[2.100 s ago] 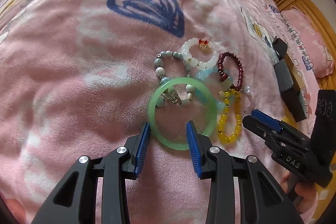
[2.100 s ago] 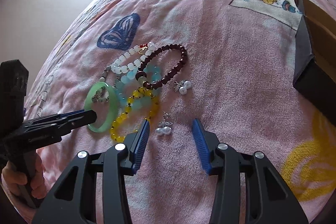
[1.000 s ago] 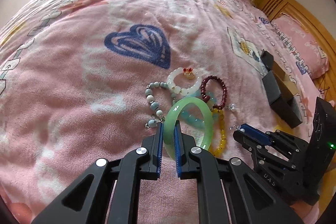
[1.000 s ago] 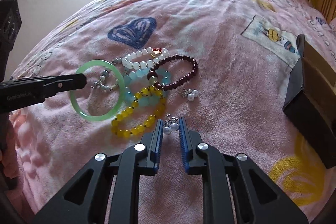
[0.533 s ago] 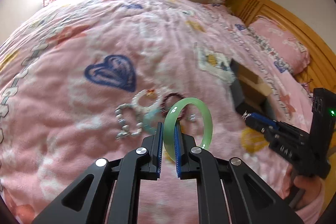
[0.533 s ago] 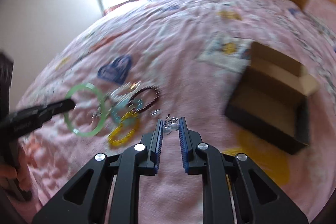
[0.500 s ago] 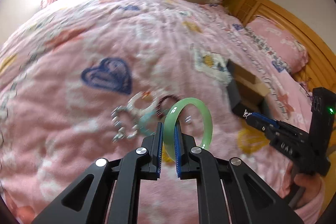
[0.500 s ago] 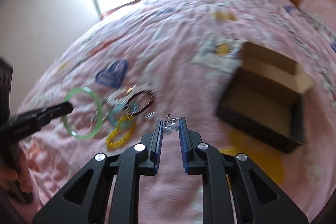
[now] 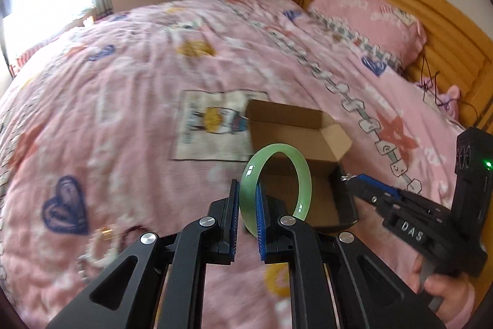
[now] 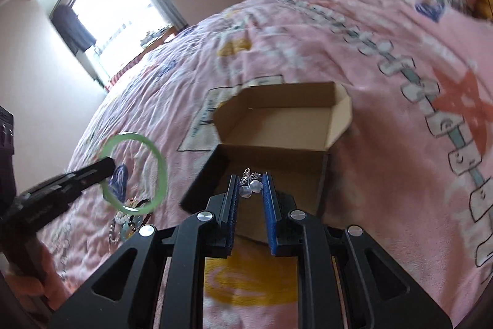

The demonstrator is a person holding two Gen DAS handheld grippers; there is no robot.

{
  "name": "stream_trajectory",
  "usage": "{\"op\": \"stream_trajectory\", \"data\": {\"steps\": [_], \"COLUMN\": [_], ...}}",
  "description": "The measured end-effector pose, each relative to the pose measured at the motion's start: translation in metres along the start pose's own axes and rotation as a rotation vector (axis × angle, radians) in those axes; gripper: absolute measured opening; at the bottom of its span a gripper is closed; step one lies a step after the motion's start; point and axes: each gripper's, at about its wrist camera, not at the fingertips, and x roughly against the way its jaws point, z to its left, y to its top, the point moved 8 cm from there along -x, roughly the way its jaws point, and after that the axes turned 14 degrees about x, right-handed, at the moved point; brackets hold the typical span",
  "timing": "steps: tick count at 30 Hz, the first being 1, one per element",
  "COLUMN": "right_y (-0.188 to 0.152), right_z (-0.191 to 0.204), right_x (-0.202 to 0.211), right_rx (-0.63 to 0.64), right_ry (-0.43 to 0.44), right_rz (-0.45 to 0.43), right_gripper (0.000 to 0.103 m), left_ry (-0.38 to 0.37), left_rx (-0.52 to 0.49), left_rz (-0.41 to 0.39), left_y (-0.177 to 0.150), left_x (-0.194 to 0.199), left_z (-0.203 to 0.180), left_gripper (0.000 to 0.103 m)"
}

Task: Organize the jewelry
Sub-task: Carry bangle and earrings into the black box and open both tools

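Note:
My left gripper (image 9: 247, 199) is shut on a green jade bangle (image 9: 303, 174), held upright in the air in front of the open cardboard box (image 9: 295, 125). My right gripper (image 10: 250, 190) is shut on a pair of pearl earrings (image 10: 251, 185), held over the near part of the box (image 10: 277, 113). In the right wrist view the bangle (image 10: 161, 171) and the left gripper (image 10: 104, 167) show at the left. In the left wrist view the right gripper (image 9: 349, 176) shows at the box's near right corner. The box inside looks bare.
The box sits on a pink printed bed cover (image 9: 123, 100). Remaining bead bracelets lie blurred at the lower left (image 9: 101, 242), also in the right wrist view (image 10: 129, 221). A pink pillow (image 9: 369, 20) and wooden headboard (image 9: 446, 30) stand behind.
Both grippers have swung from the pile of bracelets to the cardboard box, carrying the bangle and the earrings. The box is now close in front of both.

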Motion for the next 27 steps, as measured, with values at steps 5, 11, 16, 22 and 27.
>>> {"op": "stream_trajectory", "data": {"steps": [5,11,16,22,27], "right_y": [-0.002,0.000,-0.005,-0.006,-0.006], "right_z": [-0.019,-0.017,-0.020,-0.024,-0.022], "right_x": [-0.001,-0.004,-0.009,-0.010,-0.014], "right_rx": [-0.085,-0.104,-0.138,-0.154,-0.148], "right_ry": [0.028,0.057,0.068,0.072,0.078], "right_rz": [-0.001,-0.012,-0.004,-0.003,0.007], "right_gripper": [0.016,0.016,0.016,0.016,0.016], "left_ry": [0.059,0.097,0.137,0.141,0.150], "left_rx": [-0.025,0.017,0.023,0.038,0.048], "left_rz": [0.024,0.029,0.023,0.031,0.031], "left_y": [-0.003,-0.006,-0.006,-0.009,-0.009], "left_x": [-0.031,-0.044,-0.049,-0.049,-0.049], "left_z": [-0.019,-0.017,-0.018,-0.022,-0.023], "left_gripper": [0.011,0.011,0.012,0.012,0.013]}}
